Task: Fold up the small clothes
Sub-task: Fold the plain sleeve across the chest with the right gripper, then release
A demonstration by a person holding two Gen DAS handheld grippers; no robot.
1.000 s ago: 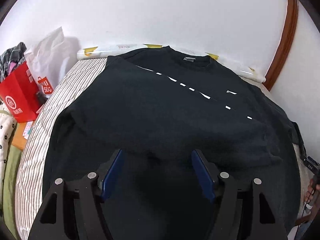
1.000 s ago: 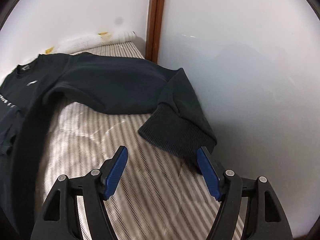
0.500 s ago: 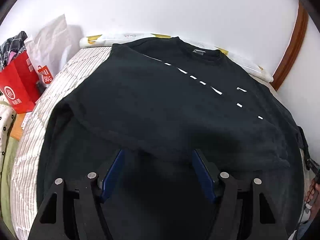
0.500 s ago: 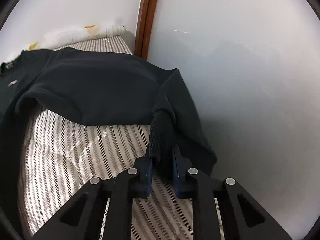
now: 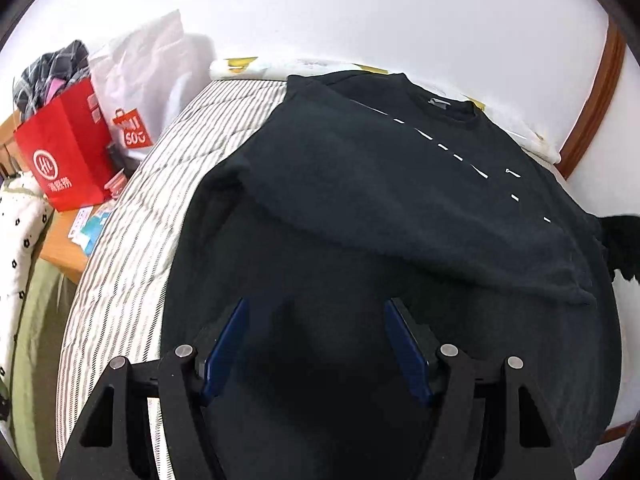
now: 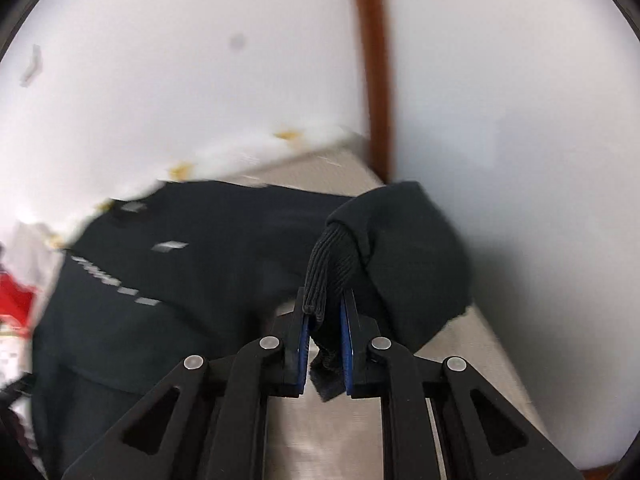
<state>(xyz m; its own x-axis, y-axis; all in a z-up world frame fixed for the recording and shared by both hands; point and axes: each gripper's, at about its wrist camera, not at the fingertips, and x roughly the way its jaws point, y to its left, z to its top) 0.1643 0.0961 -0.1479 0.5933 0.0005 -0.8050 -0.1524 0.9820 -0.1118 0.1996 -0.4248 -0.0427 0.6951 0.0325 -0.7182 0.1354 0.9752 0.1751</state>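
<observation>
Your left gripper [image 5: 314, 344] hangs over the lower body of the black sweatshirt [image 5: 380, 208], its blue pads [image 5: 224, 352] spread wide with nothing between them but the dark cloth lying below; no pad presses on it. The sweatshirt lies on the striped mattress [image 5: 132, 264], neckline toward the white wall [image 5: 360, 12], and one side is already laid across the chest, so a broken white line of print runs slantwise down from the collar. Left of the mattress a red paper bag [image 5: 64, 148] and a white plastic bag [image 5: 140, 92] stand beside a wooden surface [image 5: 60, 248], with checked cloth poking out above the red bag. Your right gripper [image 6: 325, 312] has its jaws drawn close together and pinches the ribbed cuff [image 6: 326, 268] of the sweatshirt's sleeve [image 6: 404, 256]; the jaws have just been closing and the cuff sits between the pads, a frayed bit of it showing below them. The sleeve bunches up in a hump just behind the cuff, near the brown wooden trim [image 6: 372, 68] in the corner. The right wrist view is smeared with motion, so the mattress pattern and the print on the chest show only as blurs there. At the right edge of the left wrist view a dark ragged lump shows just beyond the body of the garment; you cannot tell what it is.
</observation>
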